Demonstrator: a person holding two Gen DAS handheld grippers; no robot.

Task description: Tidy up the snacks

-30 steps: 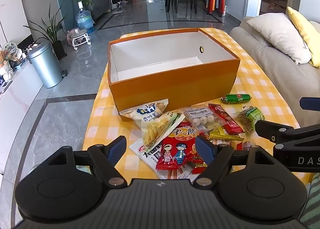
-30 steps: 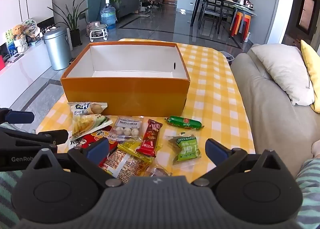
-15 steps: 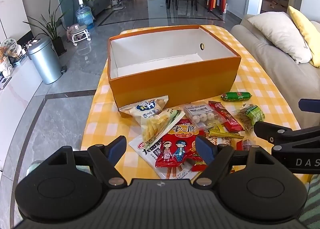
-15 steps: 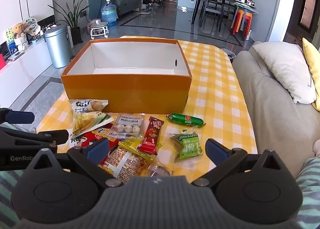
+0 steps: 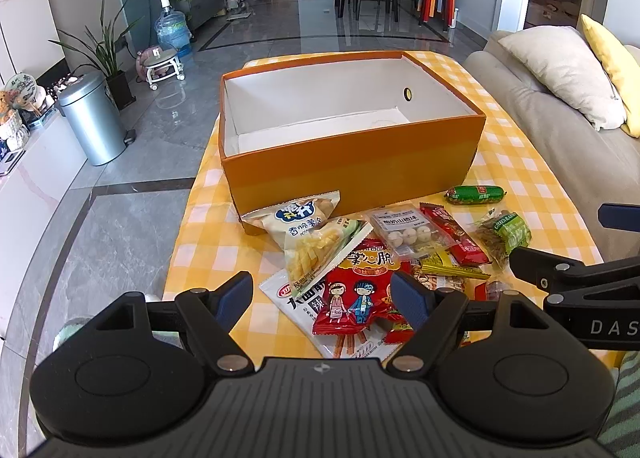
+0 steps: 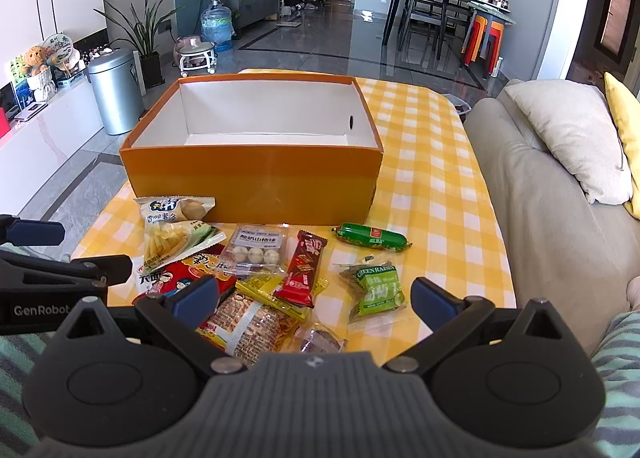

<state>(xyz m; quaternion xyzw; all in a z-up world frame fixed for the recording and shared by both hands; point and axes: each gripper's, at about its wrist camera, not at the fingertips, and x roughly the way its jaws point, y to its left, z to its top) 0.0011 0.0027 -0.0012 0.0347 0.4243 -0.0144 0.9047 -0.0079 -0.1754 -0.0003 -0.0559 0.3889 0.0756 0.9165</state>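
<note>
Through the left wrist view, my left tongs (image 5: 322, 294) hang apart and hold nothing, low over the near edge of the bench (image 5: 516, 162) with its yellow checked cloth. Right between the tips lies the red cartoon snack bag (image 5: 356, 290), on top of a white packet (image 5: 294, 298). Just ahead of the tips sits the potato stick bag (image 5: 310, 234), its top corner touching the front wall of the orange box (image 5: 352, 166), which stands open with a white inside. To the right of the tips lie the clear pack of white balls (image 5: 404, 232), the red bar (image 5: 454, 234), the green raisin packet (image 5: 506, 232) and, further ahead, the green sausage (image 5: 474, 194). My other tongs reach in from the right edge.

In the right wrist view, my right tongs (image 6: 316, 294) are also spread wide with nothing in them. Between the tips lie a crispy snack pack (image 6: 252, 324), a yellow wrapper (image 6: 266, 290), the red bar (image 6: 304, 270) and the green raisin packet (image 6: 376, 290). The green sausage (image 6: 370, 236) lies ahead, near the orange box (image 6: 252, 178). A sofa (image 6: 560, 218) runs along the right.
</note>
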